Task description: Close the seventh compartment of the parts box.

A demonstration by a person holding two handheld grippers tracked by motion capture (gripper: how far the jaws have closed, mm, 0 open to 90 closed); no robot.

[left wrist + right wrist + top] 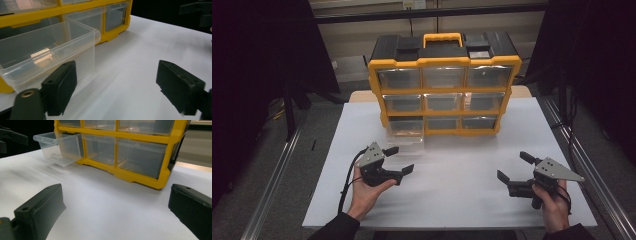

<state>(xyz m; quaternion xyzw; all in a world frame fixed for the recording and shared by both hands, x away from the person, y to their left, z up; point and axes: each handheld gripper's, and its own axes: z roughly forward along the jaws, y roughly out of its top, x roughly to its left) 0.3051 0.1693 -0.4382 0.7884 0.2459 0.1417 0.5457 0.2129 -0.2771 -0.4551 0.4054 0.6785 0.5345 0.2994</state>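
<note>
Left claw (pixel 401 159) hovering released, just short of the pulled-out clear drawer (pixel 406 131), bottom-left of the yellow organizer (pixel 444 90). Left gripper view is catching something lying inside the drawer (pixel 41 56). Right claw (pixel 514 166) resting released on the worktop (pixel 462 170).

Left gripper (pixel 401 159): in your upturned left hand (pixel 364 192), jaws apart and empty, just short of the organizer's (pixel 444 92) pulled-out bottom-left drawer | Right gripper (pixel 514 168): gripped from below by your right hand (pixel 552 200), jaws wide and empty, well back from the organizer's right end
</note>
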